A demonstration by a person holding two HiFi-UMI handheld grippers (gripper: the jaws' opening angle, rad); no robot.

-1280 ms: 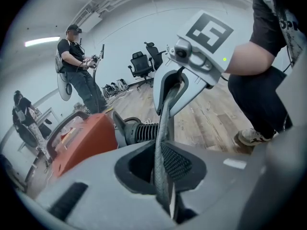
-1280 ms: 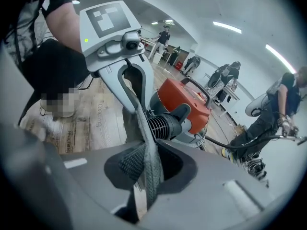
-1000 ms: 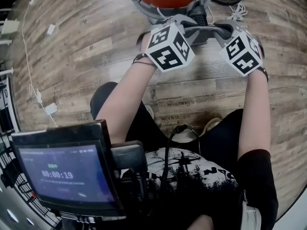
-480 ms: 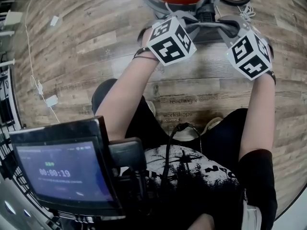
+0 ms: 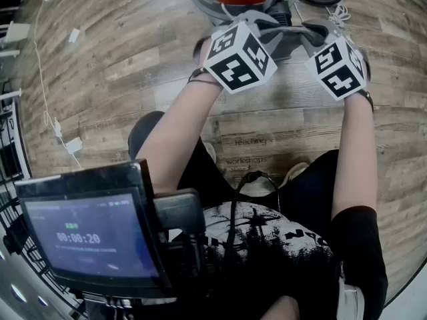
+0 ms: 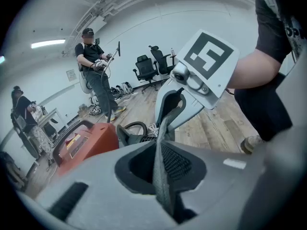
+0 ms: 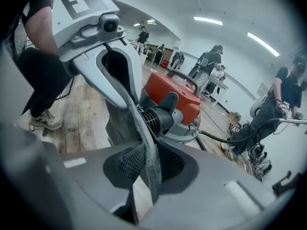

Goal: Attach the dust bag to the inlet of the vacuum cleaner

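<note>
**Left hand-held gripper point(image 6: 160, 166) and right hand-held gripper point(image 7: 146, 164) hold the dust bag point(image 7: 137, 115) before the vacuum cleaner point(image 7: 172, 92)**

Each hand-held gripper has one edge of the dust bag between its jaws. The left hand-held gripper is clamped on it, with the textured black pads pressing a thin fold of grey cloth from both sides. The right hand-held gripper also has the cloth between its pads, but its jaws are opening at this moment, so I judge that its grip is becoming lighter.

From the head view, the two grippers stand side by side, near each other, and the bag is spread between them just in front of the machine. I think it is held this way so that the mouth of the bag is open and stretched and faces the inlet point(image 7: 156, 118), which is close behind the cloth. The bag does not seem to be on the inlet yet.

The bag is soft, thin grey fabric with a slightly rough, felt-like surface, and it hangs flat and limp. The vacuum cleaner has a round body with a smooth orange top and stands on a wooden plank floor point(image 5: 120, 79). What I take for the inlet is a short black tube with ribs.
</note>
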